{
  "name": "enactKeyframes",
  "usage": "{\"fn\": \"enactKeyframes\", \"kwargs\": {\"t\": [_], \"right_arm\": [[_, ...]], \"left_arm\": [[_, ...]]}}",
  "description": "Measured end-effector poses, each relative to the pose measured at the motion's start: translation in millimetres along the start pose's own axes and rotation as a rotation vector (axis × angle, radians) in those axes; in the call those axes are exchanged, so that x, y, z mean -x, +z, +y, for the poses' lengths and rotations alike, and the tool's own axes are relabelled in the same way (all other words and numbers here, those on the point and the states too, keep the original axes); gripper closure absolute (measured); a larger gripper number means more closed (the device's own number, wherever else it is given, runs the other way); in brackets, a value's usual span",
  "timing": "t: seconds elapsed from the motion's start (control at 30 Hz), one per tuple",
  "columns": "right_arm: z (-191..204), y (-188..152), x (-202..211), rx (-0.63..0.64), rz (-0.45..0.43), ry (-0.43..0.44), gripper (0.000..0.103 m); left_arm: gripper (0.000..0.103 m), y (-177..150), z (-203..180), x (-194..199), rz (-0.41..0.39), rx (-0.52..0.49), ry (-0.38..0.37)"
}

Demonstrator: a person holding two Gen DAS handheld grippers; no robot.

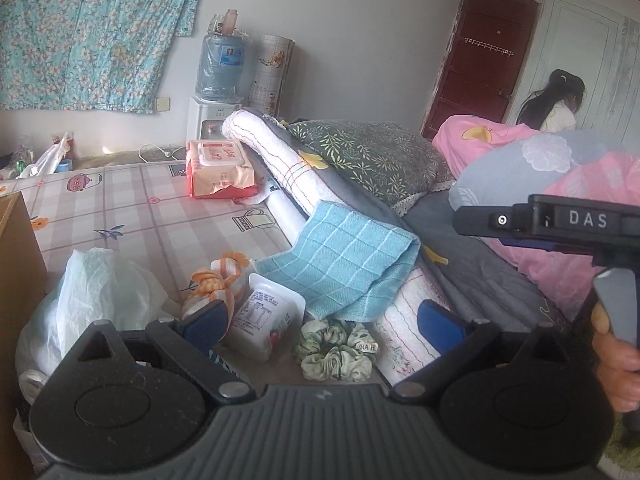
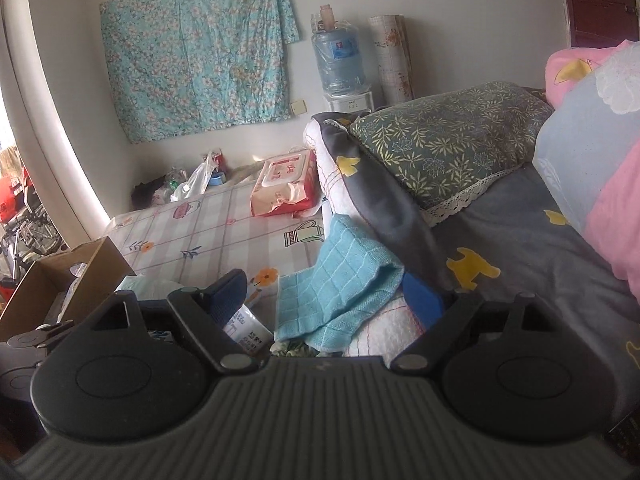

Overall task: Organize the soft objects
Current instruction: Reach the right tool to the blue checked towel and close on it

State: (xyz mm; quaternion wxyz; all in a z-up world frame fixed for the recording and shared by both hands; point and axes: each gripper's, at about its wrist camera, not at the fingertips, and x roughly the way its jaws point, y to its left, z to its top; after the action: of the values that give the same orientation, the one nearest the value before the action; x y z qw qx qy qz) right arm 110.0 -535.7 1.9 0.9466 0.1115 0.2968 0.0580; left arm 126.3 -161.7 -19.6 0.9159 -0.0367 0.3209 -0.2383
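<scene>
A light blue checked cloth (image 1: 344, 264) lies draped over the rolled edge of a white quilt (image 1: 276, 156) on the bed; it also shows in the right wrist view (image 2: 340, 292). A green floral scrunchie (image 1: 336, 350) lies on the mattress just below it, between my left gripper's fingers. An orange-and-white cloth bundle (image 1: 218, 284) sits beside a small plastic cup (image 1: 264, 316). My left gripper (image 1: 320, 324) is open and empty over the scrunchie. My right gripper (image 2: 324, 300) is open and empty, close to the blue cloth.
A green leaf-patterned pillow (image 1: 372, 156) and pink bedding (image 1: 580, 200) lie on the grey sheet to the right. A red wet-wipes pack (image 1: 220, 168) sits on the checked mattress cover. A white plastic bag (image 1: 92, 292) and a cardboard box (image 2: 60, 284) are at the left.
</scene>
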Motion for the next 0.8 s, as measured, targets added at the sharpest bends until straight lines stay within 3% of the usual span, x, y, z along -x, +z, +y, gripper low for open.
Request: {"fn": "enactKeyframes", "kwargs": {"t": [0.13, 0.27, 0.33, 0.4, 0.43, 0.6, 0.73, 0.8], "right_arm": [[-14.5, 13.0, -58.0, 0.003, 0.061, -0.052, 0.02], [-25.0, 12.1, -112.5, 0.011, 0.12, -0.11, 0.031], [-29.2, 9.2, -134.2, 0.019, 0.155, -0.127, 0.038], [-29.5, 4.8, -148.2, 0.032, 0.182, -0.158, 0.055], [-29.1, 3.4, -151.0, 0.037, 0.184, -0.169, 0.058], [-20.2, -0.1, -141.0, 0.131, 0.128, -0.188, 0.089], [5.3, -6.7, -126.2, 0.323, 0.082, -0.14, 0.091], [20.0, -12.0, -113.9, 0.42, 0.074, -0.05, 0.092]], "left_arm": [[0.003, -6.4, 0.0, -14.2, 0.02, 0.0, -0.03], [0.005, -10.6, -0.2, -18.2, 0.028, -0.018, -0.037], [0.005, -12.5, 1.0, -19.1, 0.036, -0.03, -0.034], [0.006, -14.4, 2.5, -20.6, 0.05, -0.034, -0.026], [0.006, -15.6, 4.3, -21.0, 0.056, -0.032, -0.022], [0.006, -23.2, 8.3, -21.2, 0.078, -0.035, -0.026], [0.006, -27.3, 8.8, -19.8, 0.091, -0.055, -0.031], [0.006, -29.1, 9.8, -16.0, 0.084, -0.068, -0.022]]}}
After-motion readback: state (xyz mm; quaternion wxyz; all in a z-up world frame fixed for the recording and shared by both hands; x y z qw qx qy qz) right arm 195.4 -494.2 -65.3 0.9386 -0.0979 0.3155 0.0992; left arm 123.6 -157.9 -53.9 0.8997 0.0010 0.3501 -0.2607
